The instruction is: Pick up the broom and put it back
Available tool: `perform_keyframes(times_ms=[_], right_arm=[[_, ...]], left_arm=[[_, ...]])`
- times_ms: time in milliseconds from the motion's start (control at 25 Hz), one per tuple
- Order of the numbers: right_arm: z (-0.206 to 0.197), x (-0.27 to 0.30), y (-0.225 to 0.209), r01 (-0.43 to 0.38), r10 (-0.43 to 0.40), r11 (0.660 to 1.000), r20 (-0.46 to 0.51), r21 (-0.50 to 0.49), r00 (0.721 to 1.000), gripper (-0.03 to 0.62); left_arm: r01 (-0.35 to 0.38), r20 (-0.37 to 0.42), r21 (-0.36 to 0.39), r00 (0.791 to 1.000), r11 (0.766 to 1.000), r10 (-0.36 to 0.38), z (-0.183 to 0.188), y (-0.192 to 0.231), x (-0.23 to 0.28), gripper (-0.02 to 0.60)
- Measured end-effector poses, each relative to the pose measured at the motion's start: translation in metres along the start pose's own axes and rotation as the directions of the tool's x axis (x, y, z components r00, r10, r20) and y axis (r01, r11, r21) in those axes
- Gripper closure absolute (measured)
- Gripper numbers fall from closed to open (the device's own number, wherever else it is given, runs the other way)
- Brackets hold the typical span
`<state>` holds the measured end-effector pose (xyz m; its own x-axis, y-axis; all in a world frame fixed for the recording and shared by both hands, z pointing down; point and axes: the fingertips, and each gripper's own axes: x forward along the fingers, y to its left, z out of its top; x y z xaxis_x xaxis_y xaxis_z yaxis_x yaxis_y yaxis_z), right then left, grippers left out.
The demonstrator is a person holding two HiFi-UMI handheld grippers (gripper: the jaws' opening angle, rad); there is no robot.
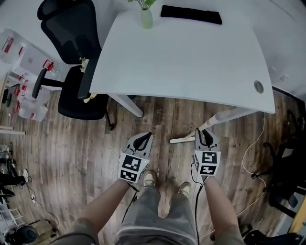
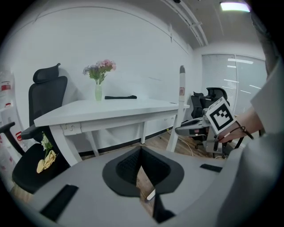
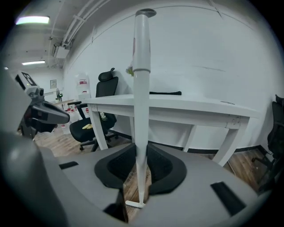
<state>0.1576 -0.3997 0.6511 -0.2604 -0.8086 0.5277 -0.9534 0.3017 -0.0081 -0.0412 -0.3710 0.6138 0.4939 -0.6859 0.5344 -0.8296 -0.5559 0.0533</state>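
The broom [image 3: 142, 88] is a long white pole that stands upright between the jaws of my right gripper [image 3: 141, 155], which is shut on it. A small white crosspiece ends it low down. In the left gripper view the broom [image 2: 181, 102] rises past the desk top, with my right gripper [image 2: 179, 130] on it. From the head view, its lower part [image 1: 184, 139] shows over the wood floor, left of my right gripper [image 1: 204, 135]. My left gripper [image 1: 146, 138] is beside it, shut and holding nothing.
A white desk [image 1: 191, 62] stands just ahead with a vase of flowers [image 1: 146, 18] and a black bar [image 1: 191, 14]. A black office chair [image 1: 76, 91] is at its left, plastic boxes [image 1: 28, 95] farther left. Cables [image 1: 253, 153] and another chair [image 1: 287, 177] lie at the right.
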Motion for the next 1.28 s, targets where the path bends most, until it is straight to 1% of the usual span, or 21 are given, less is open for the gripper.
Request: perform_keyframes(times_ms=[120,320,480,560,640,720,840,960,1040,1200,1280], right_arm=[[0.007,0.017,-0.004,-0.006,0.006,1.000,-0.006,-0.004,1.000,0.496],[0.015,0.042,-0.011,0.020,-0.020,1.000,-0.005,-0.008,1.000,0.494],[0.009,0.061,-0.006,0.004,-0.005,1.000,-0.060,-0.028,0.998,0.493],[0.004,0.065,-0.006,0.005,-0.008,0.999,-0.079,-0.037,0.997,0.473],[-0.004,0.064,-0.009,0.002,-0.003,1.000,-0.098,-0.013,0.995,0.423],[-0.008,0.060,-0.013,0.002,0.000,1.000,-0.105,0.018,0.994,0.416],[-0.003,0.050,-0.012,-0.011,0.013,1.000,-0.101,0.025,0.995,0.418],[0.015,0.032,-0.009,-0.029,0.032,0.999,-0.089,0.033,0.996,0.424],[0.037,0.015,-0.006,-0.040,0.042,0.999,-0.060,0.027,0.997,0.440],[0.091,-0.023,-0.005,-0.044,0.044,0.999,0.010,-0.014,0.999,0.457],[0.117,-0.044,-0.005,-0.047,0.048,0.999,0.043,-0.018,0.998,0.468]], left_arm=[[0.028,-0.003,0.008,1.000,1.000,-0.028,0.011,0.000,0.006,0.565],[0.046,0.004,0.013,0.999,0.999,-0.046,0.019,0.006,0.015,0.565],[0.055,0.010,0.010,0.998,0.998,-0.055,0.021,0.012,0.016,0.565],[0.059,0.009,0.011,0.998,0.998,-0.060,0.023,0.017,0.013,0.565],[0.060,0.003,0.011,0.998,0.998,-0.060,0.023,0.020,0.011,0.565],[0.055,0.000,0.014,0.998,0.998,-0.055,0.024,0.021,0.007,0.565],[0.044,0.002,0.016,0.999,0.999,-0.044,0.028,0.021,0.000,0.565],[0.041,-0.004,0.011,0.999,0.999,-0.040,0.036,0.016,-0.010,0.565],[0.045,-0.003,0.016,0.999,0.999,-0.045,0.046,0.011,-0.018,0.565],[0.048,0.031,0.013,0.998,0.999,-0.048,0.082,0.005,-0.037,0.565],[0.043,0.055,0.016,0.998,0.999,-0.044,0.105,0.003,-0.048,0.565]])
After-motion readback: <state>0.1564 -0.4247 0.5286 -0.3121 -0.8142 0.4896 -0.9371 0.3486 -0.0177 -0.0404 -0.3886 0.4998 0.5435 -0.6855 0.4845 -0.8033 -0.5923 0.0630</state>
